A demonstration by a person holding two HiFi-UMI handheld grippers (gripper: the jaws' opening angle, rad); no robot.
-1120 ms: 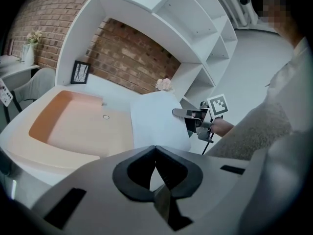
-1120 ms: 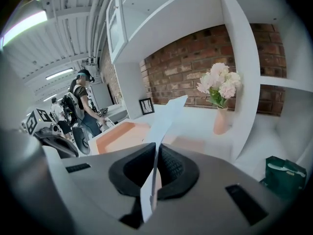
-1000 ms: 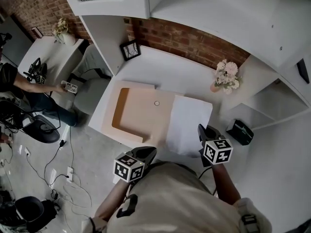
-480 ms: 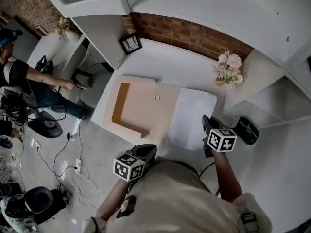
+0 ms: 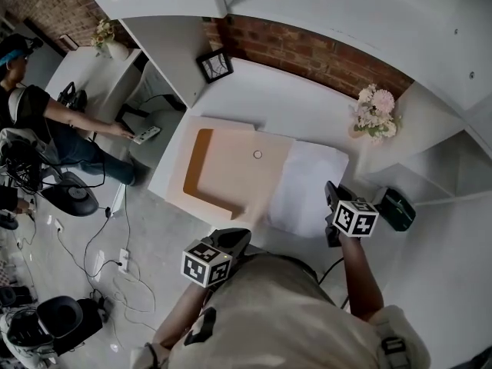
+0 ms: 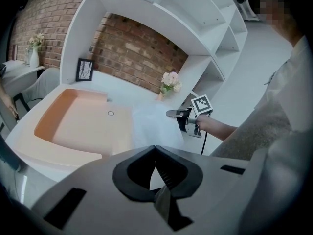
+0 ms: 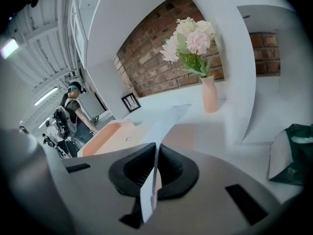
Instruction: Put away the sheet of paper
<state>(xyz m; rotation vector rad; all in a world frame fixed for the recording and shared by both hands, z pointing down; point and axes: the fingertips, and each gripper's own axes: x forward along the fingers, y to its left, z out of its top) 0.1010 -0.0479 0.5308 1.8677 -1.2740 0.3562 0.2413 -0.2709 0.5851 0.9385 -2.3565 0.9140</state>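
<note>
A white sheet of paper (image 5: 307,187) hangs just above the white desk (image 5: 284,106), to the right of a peach-coloured tray (image 5: 231,171). My right gripper (image 5: 330,202) is shut on the sheet's right edge. In the right gripper view the paper (image 7: 166,119) runs edge-on out of the jaws of that gripper (image 7: 154,180). My left gripper (image 5: 237,238) is at the sheet's near-left corner. In the left gripper view the sheet (image 6: 151,124) stretches from the shut left gripper (image 6: 156,173) across to the right gripper (image 6: 178,115), with the tray (image 6: 83,126) on the left.
A pink vase of flowers (image 5: 374,114) stands at the desk's back right, and a black picture frame (image 5: 214,65) leans at the back left. A dark green bag (image 5: 397,208) lies in the shelf at the right. A person (image 5: 46,121) reaches over a side table at the far left.
Both grippers keep hold of the sheet. The right gripper and sheet have shifted slightly right and away from me. The person at the left has reached further over the side table.
</note>
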